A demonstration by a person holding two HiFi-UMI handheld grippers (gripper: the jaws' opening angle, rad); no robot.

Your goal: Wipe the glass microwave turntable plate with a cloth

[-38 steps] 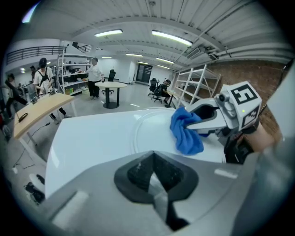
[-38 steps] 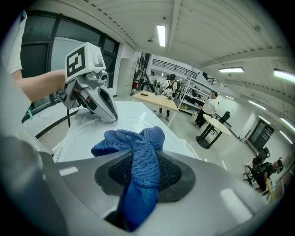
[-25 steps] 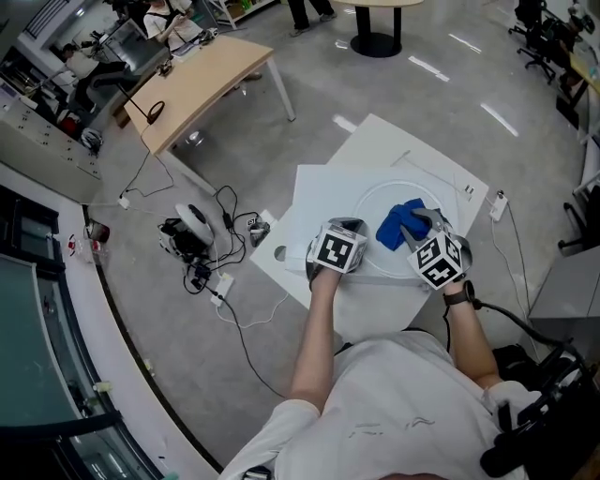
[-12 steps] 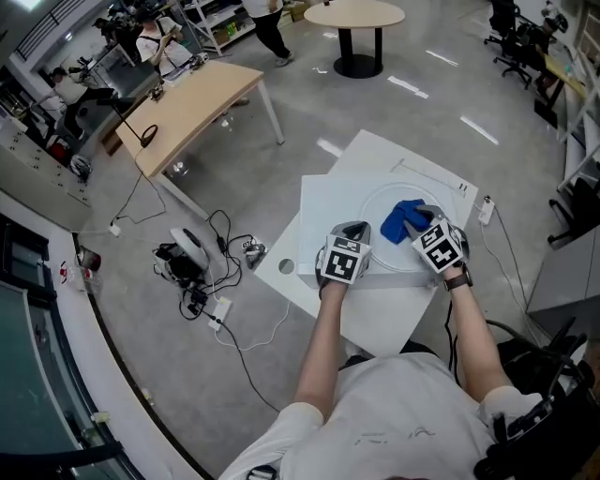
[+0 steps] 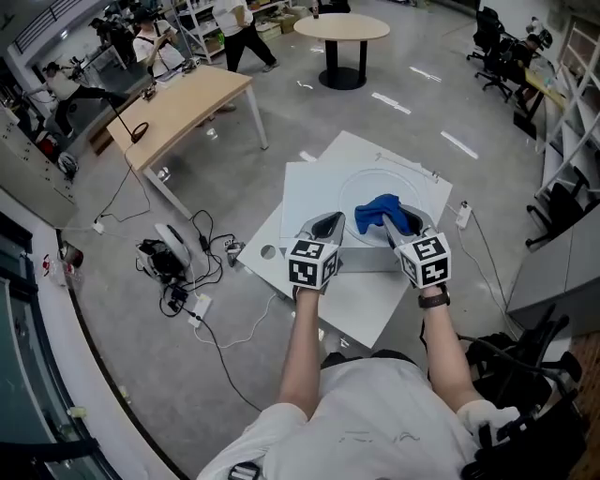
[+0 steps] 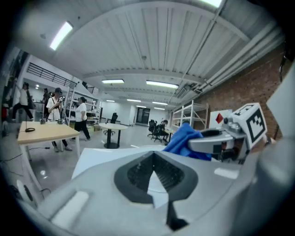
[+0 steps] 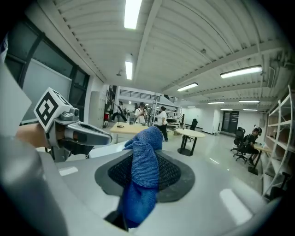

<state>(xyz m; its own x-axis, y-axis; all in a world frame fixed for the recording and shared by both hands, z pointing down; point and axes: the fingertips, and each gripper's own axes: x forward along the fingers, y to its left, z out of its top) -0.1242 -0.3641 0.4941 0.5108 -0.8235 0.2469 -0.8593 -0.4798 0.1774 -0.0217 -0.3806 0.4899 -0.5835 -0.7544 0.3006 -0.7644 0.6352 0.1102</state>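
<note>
The left gripper [image 5: 328, 225] is at the near-left rim of the plate [image 5: 412, 192]. In the left gripper view its own jaws [image 6: 156, 179] are drawn together, meeting at the tips. Only a narrow wedge of white surface shows between the dark pads. Whether the clear glass rim lies between them cannot be made out. The right gripper [image 5: 398, 225] is near the plate's near edge. In the right gripper view its jaws [image 7: 147, 173] are pinched on a blue cloth [image 7: 146, 152]. The cloth runs up between the pads, bunches above the tips and trails down towards the camera. In the head view the cloth [image 5: 375, 212] lies bunched over the middle of the plate, with its near end in the right gripper. Contact between cloth and glass cannot be confirmed. The plate lies flat on a white table [image 5: 366, 309], towards the far side of the top. The two grippers are side by side and apart, each held in a hand, with marker cubes facing up. Each shows in the other's camera: the right gripper [image 6: 216, 140] with the cloth [image 6: 184, 138], and the left gripper [image 7: 83, 133]. A tangle of cables [image 5: 178, 262] lies on the floor left of the table. A wooden desk [image 5: 178, 98] stands further left, and a round table [image 5: 340, 26] beyond.
</note>
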